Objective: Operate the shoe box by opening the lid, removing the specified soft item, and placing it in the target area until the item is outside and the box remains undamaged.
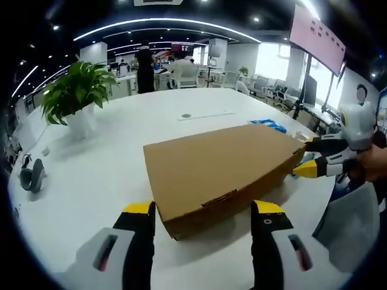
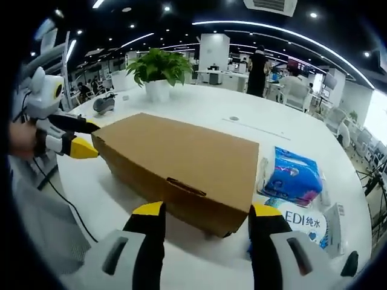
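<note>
Flanking closed shoe box on white table, left hand-held gripper and right hand-held gripper wide open, empty

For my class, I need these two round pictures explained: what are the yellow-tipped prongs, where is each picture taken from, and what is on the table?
No robot here: a person holds a hand-held gripper in each hand, and each carries a camera looking forward along its own two jaws. In the left gripper view, the left gripper stands open at one end of the closed cardboard box; the right gripper comes in from the right, at the far end. The right gripper view shows the same box from the opposite end, with the left gripper entering at left. Both grippers are open and hold nothing. On the white table also stand a potted plant and, beside the box, a blue soft pack and a water pack.
</note>
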